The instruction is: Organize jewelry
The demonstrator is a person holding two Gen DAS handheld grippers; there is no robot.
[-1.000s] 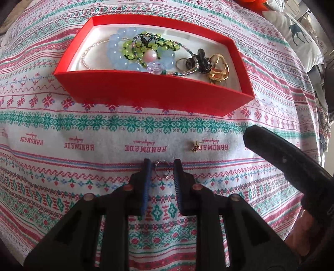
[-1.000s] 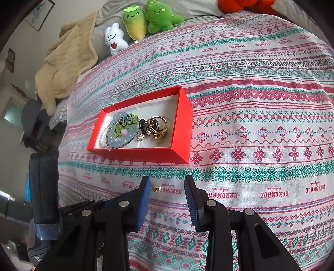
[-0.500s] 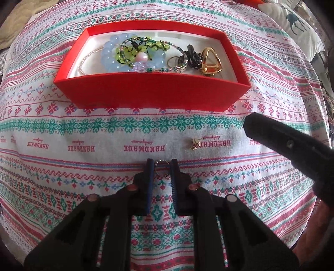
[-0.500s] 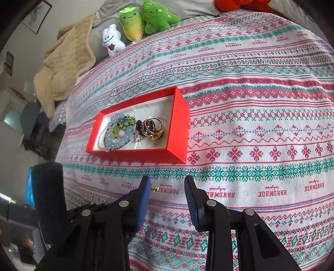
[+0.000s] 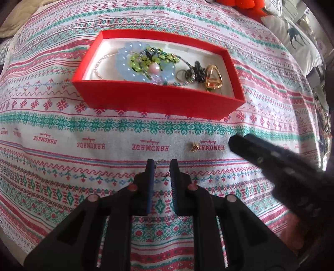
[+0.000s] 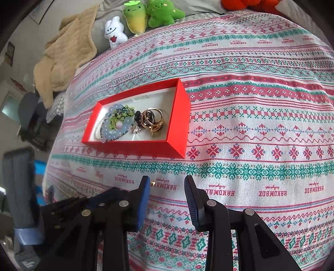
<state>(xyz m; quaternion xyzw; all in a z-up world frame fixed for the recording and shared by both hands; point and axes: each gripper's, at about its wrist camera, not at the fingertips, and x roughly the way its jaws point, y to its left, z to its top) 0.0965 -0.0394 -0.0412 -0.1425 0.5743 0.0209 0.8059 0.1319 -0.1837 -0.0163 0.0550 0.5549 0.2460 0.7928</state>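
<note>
left wrist: low, near | right wrist: higher | shared: red box (image 5: 158, 100)

This is a bedroom in a home. The work surface is a bed (image 6: 261, 129) spread with a knitted-pattern cover printed "HANDMADE". Plush toys (image 6: 146, 16) line its far edge: a white bunny, a green-and-yellow vegetable, a green star. A beige blanket (image 6: 64, 60) lies crumpled beside them, a deer-print pillow (image 5: 296, 39) sits at one corner, and framed pictures (image 6: 10, 53) hang on the wall.
</note>
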